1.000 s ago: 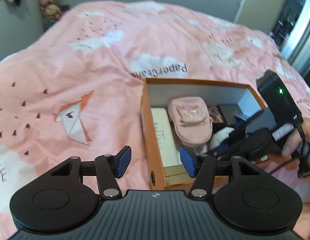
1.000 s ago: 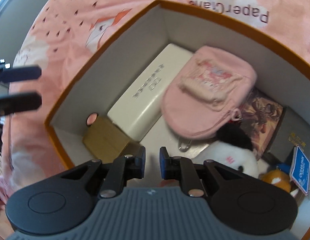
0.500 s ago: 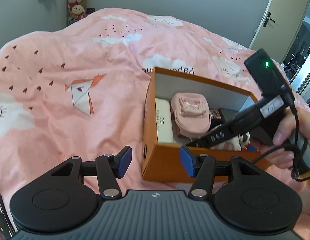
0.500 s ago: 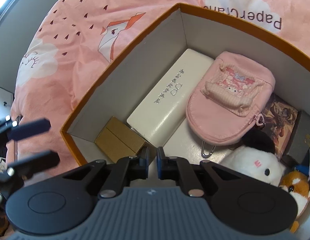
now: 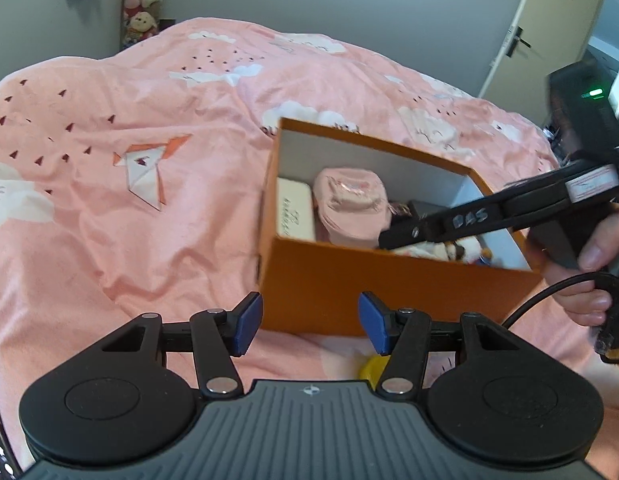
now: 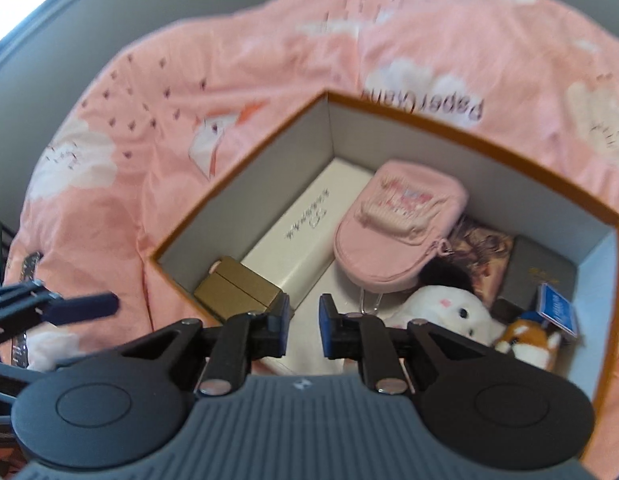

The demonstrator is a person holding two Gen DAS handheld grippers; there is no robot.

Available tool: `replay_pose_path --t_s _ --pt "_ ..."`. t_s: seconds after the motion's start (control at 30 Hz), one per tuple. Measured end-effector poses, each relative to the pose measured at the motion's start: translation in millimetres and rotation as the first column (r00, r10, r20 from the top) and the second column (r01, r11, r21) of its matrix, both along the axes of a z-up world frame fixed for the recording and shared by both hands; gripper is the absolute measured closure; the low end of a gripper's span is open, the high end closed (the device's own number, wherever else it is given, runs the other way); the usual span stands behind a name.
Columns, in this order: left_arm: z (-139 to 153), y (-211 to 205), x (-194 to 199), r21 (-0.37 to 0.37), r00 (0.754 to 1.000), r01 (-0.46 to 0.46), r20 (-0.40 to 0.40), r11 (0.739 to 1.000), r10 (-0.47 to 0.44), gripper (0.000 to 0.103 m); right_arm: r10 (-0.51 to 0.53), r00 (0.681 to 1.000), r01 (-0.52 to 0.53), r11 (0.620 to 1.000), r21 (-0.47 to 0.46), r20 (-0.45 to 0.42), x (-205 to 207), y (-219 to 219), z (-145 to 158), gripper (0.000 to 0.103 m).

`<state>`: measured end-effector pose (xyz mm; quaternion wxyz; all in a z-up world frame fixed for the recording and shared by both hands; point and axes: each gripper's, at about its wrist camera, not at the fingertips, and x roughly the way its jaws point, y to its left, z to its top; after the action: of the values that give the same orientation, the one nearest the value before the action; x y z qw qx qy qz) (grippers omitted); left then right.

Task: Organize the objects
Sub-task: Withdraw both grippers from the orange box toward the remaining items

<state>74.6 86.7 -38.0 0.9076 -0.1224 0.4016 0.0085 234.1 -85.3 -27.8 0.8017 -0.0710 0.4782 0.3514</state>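
Pink bedspread (image 5: 149, 92) carries the orange box (image 5: 389, 292), open top. Inside: white case (image 6: 309, 236) along its left wall, pink pouch (image 6: 397, 232) mid, gold box (image 6: 237, 292) in the near-left corner, white plush (image 6: 441, 308) near edge. Left gripper (image 5: 309, 322) wide, empty, just short of the box. Right gripper (image 6: 303, 330) above the box, jaws opening, narrow gap, nothing between.

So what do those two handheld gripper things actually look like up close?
Each gripper is matte black: two round discs, slim linkages with silver rivets, blue pads on the fingers. The left gripper has a ribbed grey base. The right gripper has handwritten white letters, a white label, a green light and a black cable.
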Motion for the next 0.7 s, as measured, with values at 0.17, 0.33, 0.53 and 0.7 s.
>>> replay_pose_path --t_s 0.17,0.33,0.53,0.7 --pt "-11 -14 -7 -0.006 0.999 0.036 -0.026 0.999 -0.037 0.038 -0.094 0.99 0.084 0.991 0.101 0.106 -42 -29 12 0.077" --pt "-22 -14 -9 -0.039 0.998 0.037 -0.058 0.999 -0.039 0.04 -0.188 0.961 0.154 0.973 0.169 0.204 -83 -49 6 0.07" --pt "-31 -14 -11 -0.056 0.995 0.011 -0.1 0.998 -0.017 0.041 -0.252 0.933 0.234 0.967 0.099 0.258 -110 -55 -22 0.063" --pt "-49 -14 -9 -0.108 0.987 0.04 -0.154 0.993 -0.056 0.046 -0.307 0.918 0.311 0.95 0.026 0.252 -113 -60 -48 0.063"
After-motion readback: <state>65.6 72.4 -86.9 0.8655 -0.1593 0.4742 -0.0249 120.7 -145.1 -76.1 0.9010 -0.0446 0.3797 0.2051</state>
